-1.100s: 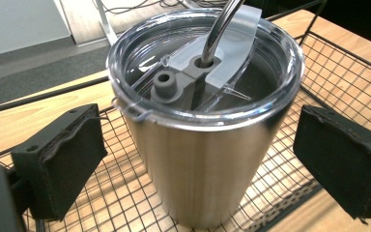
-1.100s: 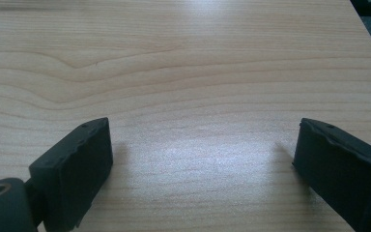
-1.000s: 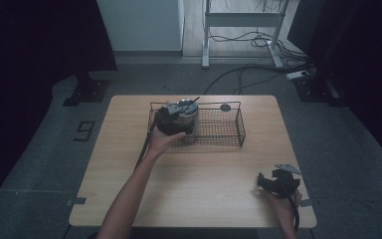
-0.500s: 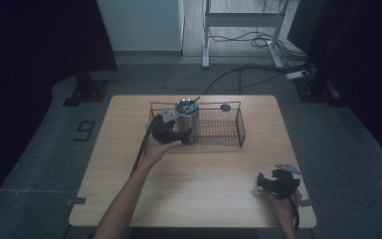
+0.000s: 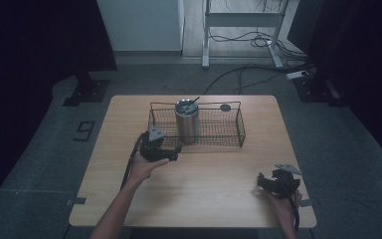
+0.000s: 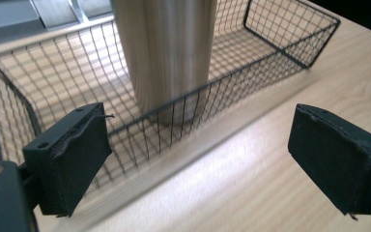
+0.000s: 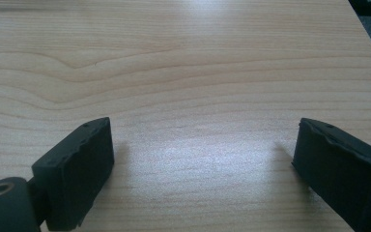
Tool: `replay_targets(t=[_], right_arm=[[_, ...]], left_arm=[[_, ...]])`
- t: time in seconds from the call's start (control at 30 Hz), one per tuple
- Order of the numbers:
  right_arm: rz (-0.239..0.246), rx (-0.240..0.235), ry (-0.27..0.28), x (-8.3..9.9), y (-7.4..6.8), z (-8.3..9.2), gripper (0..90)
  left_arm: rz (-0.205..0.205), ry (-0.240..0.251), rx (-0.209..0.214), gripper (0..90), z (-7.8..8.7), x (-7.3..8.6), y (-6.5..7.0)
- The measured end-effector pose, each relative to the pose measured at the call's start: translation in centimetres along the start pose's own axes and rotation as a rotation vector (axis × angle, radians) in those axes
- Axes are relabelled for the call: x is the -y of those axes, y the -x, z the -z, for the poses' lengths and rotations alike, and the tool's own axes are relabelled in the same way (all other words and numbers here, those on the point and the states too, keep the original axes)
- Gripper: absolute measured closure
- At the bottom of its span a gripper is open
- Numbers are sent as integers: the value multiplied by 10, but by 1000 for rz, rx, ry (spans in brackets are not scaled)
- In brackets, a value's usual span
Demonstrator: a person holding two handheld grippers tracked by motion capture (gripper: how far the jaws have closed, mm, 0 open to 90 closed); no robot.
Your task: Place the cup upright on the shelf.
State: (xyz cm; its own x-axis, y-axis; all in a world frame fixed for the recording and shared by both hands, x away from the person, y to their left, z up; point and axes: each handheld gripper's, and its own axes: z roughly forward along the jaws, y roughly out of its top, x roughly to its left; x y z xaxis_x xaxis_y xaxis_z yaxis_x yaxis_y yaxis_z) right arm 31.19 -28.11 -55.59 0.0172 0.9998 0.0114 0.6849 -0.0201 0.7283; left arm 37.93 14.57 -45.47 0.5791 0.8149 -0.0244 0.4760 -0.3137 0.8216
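We see a wooden table (image 5: 199, 199) carrying a black wire basket (image 5: 229, 134) toward its far side. A metal cup (image 5: 187, 121) stands upright inside the basket, left of its middle, with a dark stick-like item (image 5: 193, 103) leaning out of its top. A small dark round object (image 5: 225, 107) lies by the basket's far rim. We find the left gripper (image 5: 176, 152) just in front of the basket, jaws spread wide and holding nothing, aimed at the cup (image 6: 166, 58) through the mesh (image 6: 270, 43). The right gripper (image 5: 262, 181) sits near the table's near right corner, jaws apart over bare wood (image 7: 188, 72).
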Motion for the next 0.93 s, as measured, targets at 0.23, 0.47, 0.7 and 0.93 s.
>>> replay_targets(t=[0.23, 0.47, 0.7, 0.93], right_arm=[[-1, 1, 0, 0, 0, 0, 70], [-2, 1, 0, 0, 0, 0, 70], [-2, 1, 0, 0, 0, 0, 70], [-2, 2, 0, 0, 0, 0, 70]], left_arm=[[31, 15, 17, 90, 22, 27, 1], [42, -1, 42, 90, 31, 53, 4], [26, -32, 23, 91, 34, 77, 5], [41, -27, 25, 125, 33, 84, 5]])
